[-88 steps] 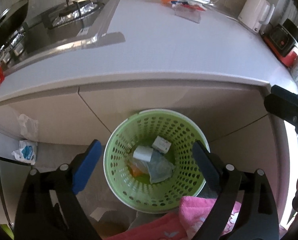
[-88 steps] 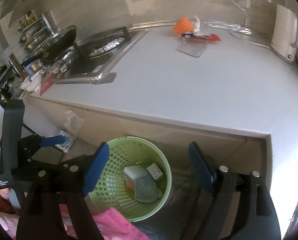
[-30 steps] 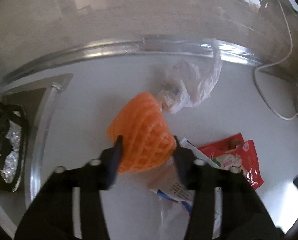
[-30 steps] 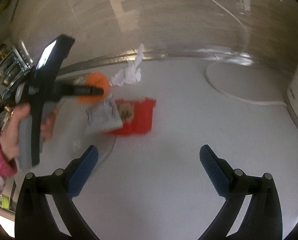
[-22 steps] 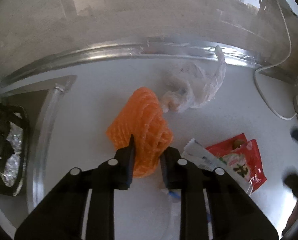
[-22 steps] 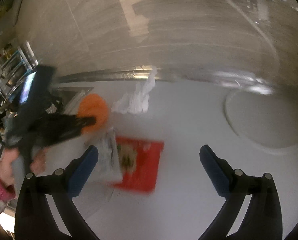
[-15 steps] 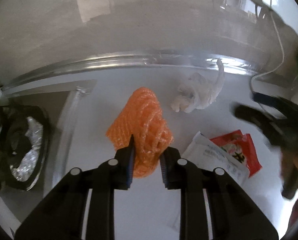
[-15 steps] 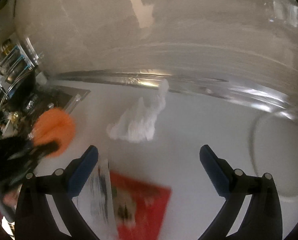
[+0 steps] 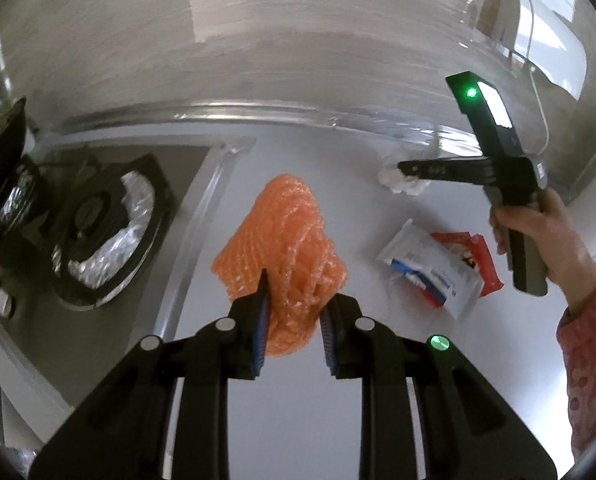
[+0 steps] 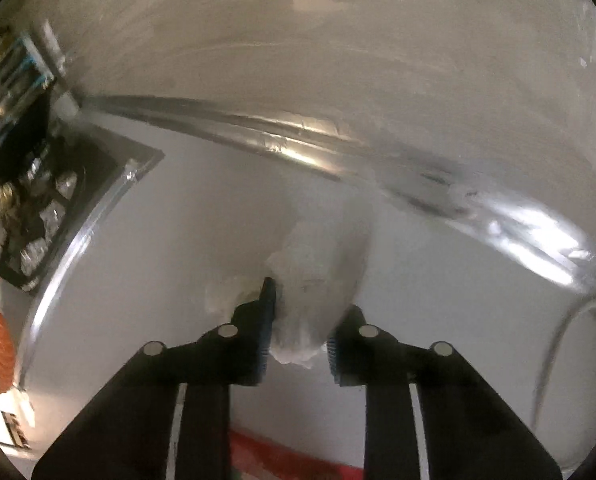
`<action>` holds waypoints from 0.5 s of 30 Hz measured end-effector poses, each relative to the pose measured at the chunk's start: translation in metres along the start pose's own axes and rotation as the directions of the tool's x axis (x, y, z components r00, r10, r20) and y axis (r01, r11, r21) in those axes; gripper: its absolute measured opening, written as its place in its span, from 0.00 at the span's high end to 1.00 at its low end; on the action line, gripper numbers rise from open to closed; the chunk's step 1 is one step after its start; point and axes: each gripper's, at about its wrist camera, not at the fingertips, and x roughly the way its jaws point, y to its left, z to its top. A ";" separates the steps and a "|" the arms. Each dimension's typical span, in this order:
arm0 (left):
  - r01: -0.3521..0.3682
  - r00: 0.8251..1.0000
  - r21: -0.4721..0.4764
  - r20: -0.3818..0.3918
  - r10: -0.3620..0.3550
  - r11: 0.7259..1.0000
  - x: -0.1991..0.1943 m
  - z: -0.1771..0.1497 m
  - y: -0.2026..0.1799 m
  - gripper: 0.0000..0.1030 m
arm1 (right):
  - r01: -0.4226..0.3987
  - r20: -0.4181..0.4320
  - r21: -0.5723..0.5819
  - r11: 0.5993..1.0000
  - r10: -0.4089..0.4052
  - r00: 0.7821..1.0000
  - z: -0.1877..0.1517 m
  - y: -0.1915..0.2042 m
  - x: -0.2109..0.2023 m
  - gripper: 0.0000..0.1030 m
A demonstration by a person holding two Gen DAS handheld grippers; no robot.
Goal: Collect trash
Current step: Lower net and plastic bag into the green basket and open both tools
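My left wrist view looks steeply down along its fingers at the white counter (image 9: 281,408), close in; my right wrist view does likewise, nearer the back wall (image 10: 338,80). Both share the orange foam net (image 9: 281,240) and the stove's corner (image 10: 29,220)

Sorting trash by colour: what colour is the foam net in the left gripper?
Orange foam net, clearest in the left wrist view.

An orange foam net (image 9: 283,240), crumpled into a cone, was pinched at its near end and stood above the white counter (image 9: 378,420). To its far right lay a crumpled white plastic bag (image 10: 318,280), also pinched. Nearer right, a white packet (image 9: 430,272) overlapped a red wrapper (image 9: 478,256), both flat.
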 end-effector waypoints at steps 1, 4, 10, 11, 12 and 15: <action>0.001 1.000 -0.008 -0.002 -0.001 1.000 -0.003 -0.004 0.003 0.79 | -0.002 0.005 -0.010 1.000 0.002 1.000 0.001 0.003 -0.003 0.84; 0.004 1.000 -0.016 -0.002 -0.004 1.000 -0.009 -0.012 0.008 0.79 | -0.028 0.037 -0.008 1.000 0.028 0.999 0.001 0.011 -0.025 0.84; 0.041 0.999 -0.025 0.021 -0.040 0.999 -0.045 -0.037 0.017 0.79 | -0.046 0.143 -0.049 0.998 0.053 0.988 -0.035 0.048 -0.105 0.84; 0.056 0.998 -0.023 0.020 -0.056 0.998 -0.052 -0.044 0.018 0.79 | -0.047 0.154 -0.056 0.997 0.055 0.986 -0.043 0.054 -0.116 0.84; 0.068 0.998 -0.019 0.018 -0.067 0.998 -0.057 -0.050 0.018 0.79 | -0.051 0.166 -0.065 0.997 0.062 0.984 -0.056 0.064 -0.131 0.84; 0.096 0.995 0.001 0.009 -0.096 0.995 -0.074 -0.076 0.020 0.79 | -0.051 0.194 -0.086 0.995 0.067 0.979 -0.094 0.093 -0.166 0.84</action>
